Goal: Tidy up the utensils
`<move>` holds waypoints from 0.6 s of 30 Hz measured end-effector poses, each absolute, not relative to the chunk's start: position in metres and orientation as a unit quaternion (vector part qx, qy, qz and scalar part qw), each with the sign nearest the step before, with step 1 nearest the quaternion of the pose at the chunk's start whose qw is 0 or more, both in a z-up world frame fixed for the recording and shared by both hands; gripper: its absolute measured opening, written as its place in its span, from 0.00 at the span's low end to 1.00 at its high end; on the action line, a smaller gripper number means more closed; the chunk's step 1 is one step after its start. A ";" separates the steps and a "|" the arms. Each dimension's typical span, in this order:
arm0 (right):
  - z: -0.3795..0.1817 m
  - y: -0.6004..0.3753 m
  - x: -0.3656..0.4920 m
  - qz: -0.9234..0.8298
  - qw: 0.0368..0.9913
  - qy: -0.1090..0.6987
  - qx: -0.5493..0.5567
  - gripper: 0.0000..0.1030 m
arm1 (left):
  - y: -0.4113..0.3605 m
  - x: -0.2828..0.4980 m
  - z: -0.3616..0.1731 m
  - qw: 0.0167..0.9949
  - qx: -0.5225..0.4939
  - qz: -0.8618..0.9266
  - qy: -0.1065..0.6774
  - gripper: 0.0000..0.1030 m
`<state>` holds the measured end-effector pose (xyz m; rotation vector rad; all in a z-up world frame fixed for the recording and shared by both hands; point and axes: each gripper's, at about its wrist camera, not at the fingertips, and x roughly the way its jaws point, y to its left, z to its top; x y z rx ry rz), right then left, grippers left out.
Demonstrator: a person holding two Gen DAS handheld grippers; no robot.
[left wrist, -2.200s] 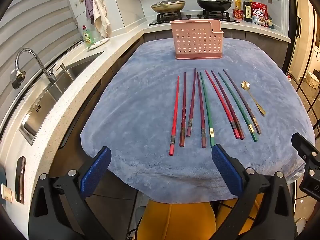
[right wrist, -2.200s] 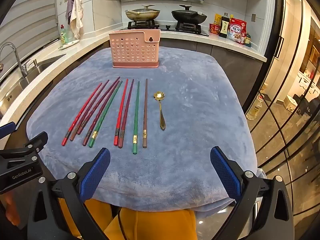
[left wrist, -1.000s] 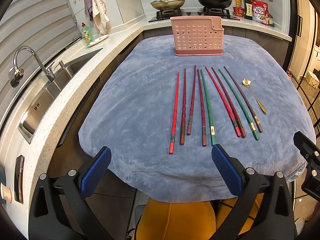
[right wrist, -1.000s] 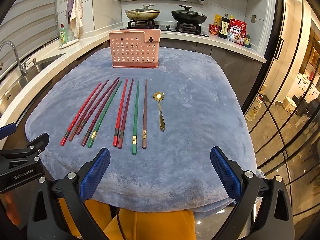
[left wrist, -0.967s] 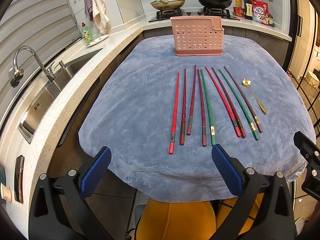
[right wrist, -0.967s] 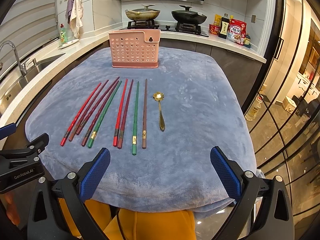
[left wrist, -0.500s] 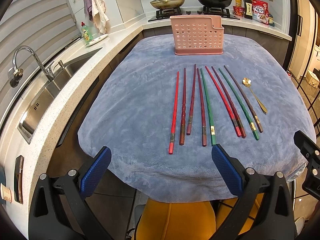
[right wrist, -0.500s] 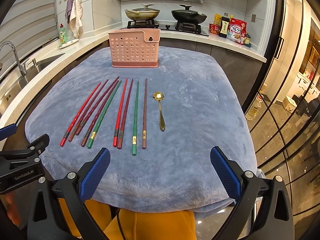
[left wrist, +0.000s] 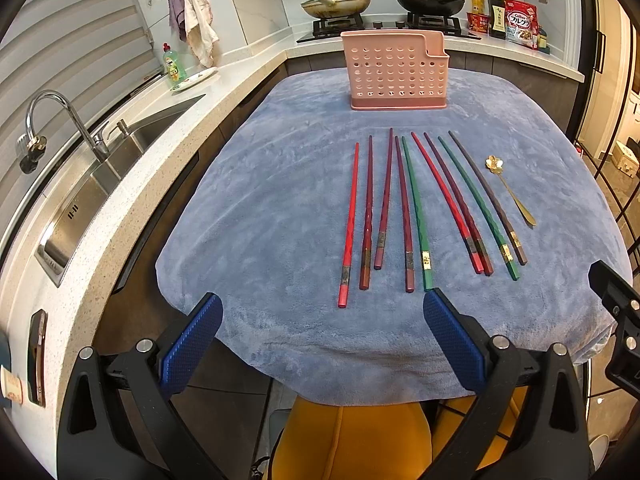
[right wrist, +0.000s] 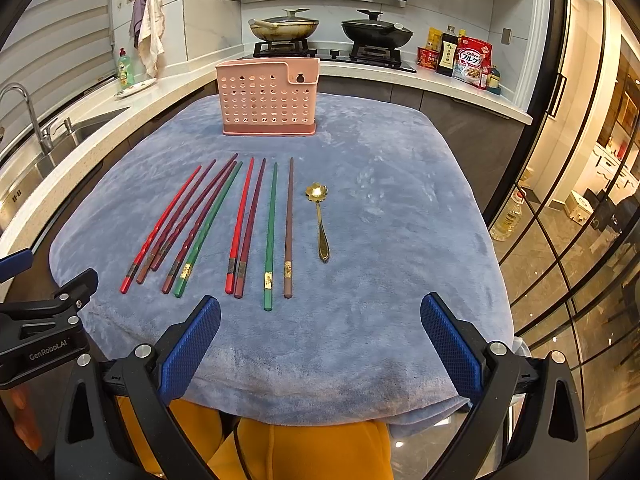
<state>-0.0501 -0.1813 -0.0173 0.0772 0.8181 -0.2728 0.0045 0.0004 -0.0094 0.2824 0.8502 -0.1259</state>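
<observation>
Several chopsticks (left wrist: 416,216) (right wrist: 240,224) in red, maroon, green and brown lie side by side on a blue-grey cloth (left wrist: 280,200) (right wrist: 380,280). A small gold spoon (left wrist: 510,192) (right wrist: 320,220) rests just right of them. A pink perforated utensil holder (left wrist: 396,74) (right wrist: 268,96) stands upright at the far end of the cloth. My left gripper (left wrist: 322,340) hovers open over the near edge, in front of the left chopsticks. My right gripper (right wrist: 320,340) is open too, in front of the right chopsticks and spoon. Neither holds anything.
A sink (left wrist: 100,184) with a tap (left wrist: 60,120) runs along the left counter. Behind the holder are a stove with a pan (right wrist: 284,26) and a wok (right wrist: 376,30), and food packets (right wrist: 472,62). Glass doors (right wrist: 580,200) stand at the right. A person's yellow clothing (right wrist: 288,452) shows below.
Both views have shifted very slightly; the utensils and holder lie as before and both grippers stay open.
</observation>
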 end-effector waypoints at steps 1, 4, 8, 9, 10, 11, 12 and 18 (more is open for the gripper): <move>-0.017 -0.181 -0.050 -0.132 0.908 0.397 0.037 0.93 | 0.000 0.004 -0.009 0.899 0.136 -0.061 0.411 0.93; -0.017 -0.181 -0.050 -0.132 0.908 0.396 0.037 0.93 | 0.000 0.004 -0.010 0.899 0.135 -0.061 0.411 0.93; -0.017 -0.182 -0.050 -0.132 0.908 0.396 0.038 0.93 | 0.001 0.005 -0.010 0.899 0.133 -0.061 0.414 0.93; -0.018 -0.182 -0.050 -0.133 0.908 0.397 0.038 0.93 | 0.001 0.005 -0.010 0.898 0.132 -0.061 0.414 0.93; -0.018 -0.182 -0.050 -0.133 0.908 0.397 0.038 0.93 | 0.001 0.005 -0.010 0.898 0.132 -0.062 0.414 0.93; -0.018 -0.182 -0.050 -0.133 0.907 0.397 0.039 0.93 | 0.002 0.005 -0.010 0.898 0.131 -0.063 0.415 0.93; -0.019 -0.182 -0.050 -0.132 0.907 0.397 0.040 0.93 | 0.002 0.006 -0.010 0.898 0.131 -0.063 0.415 0.93; -0.019 -0.183 -0.050 -0.132 0.907 0.398 0.040 0.93 | 0.002 0.006 -0.011 0.898 0.131 -0.063 0.416 0.93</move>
